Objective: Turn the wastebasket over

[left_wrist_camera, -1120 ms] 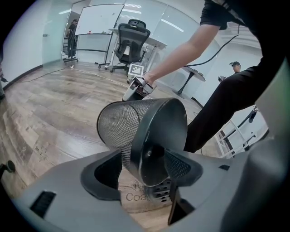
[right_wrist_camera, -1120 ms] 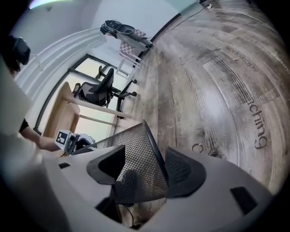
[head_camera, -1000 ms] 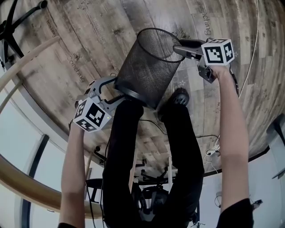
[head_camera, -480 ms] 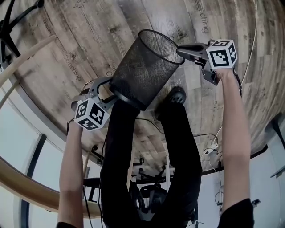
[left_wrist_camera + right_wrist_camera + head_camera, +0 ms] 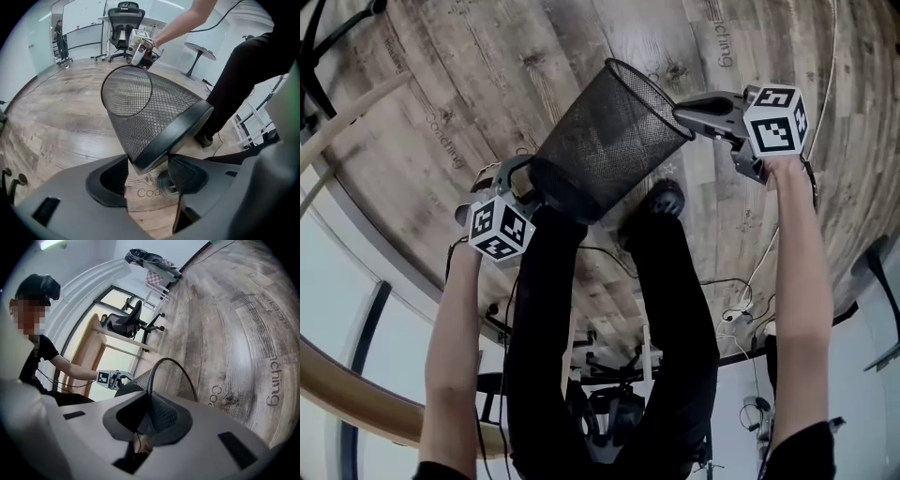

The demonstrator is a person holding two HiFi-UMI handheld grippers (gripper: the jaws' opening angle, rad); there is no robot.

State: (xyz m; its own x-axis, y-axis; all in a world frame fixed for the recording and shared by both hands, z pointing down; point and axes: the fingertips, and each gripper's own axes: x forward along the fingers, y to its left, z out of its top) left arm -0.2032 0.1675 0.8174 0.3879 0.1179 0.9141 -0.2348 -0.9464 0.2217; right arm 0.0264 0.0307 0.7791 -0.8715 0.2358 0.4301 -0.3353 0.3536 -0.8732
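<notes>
- My left gripper (image 5: 150, 168) takes the basket (image 5: 600, 141) by its solid base ring. The jaws are closing, and the ring's edge sits between the pads and presses on them. I judge this end to be my pivot for the swing.
- The basket hangs off the floor (image 5: 487, 75), tilted. Its base is low on my left and its mouth is raised toward my right, above my shoe (image 5: 664, 199).
- My right gripper (image 5: 150, 418) is closing on the wire rim of the mouth, with the mesh wall pinched between its pads. A hold at each end should let me roll the basket over without it slipping. It is not yet upside down.
- The floor is printed wood plank. A cable (image 5: 741, 291) trails across it on the right.
- An office chair (image 5: 123, 18) and a round table (image 5: 199, 49) stand well apart from me, near pale walls.
</notes>
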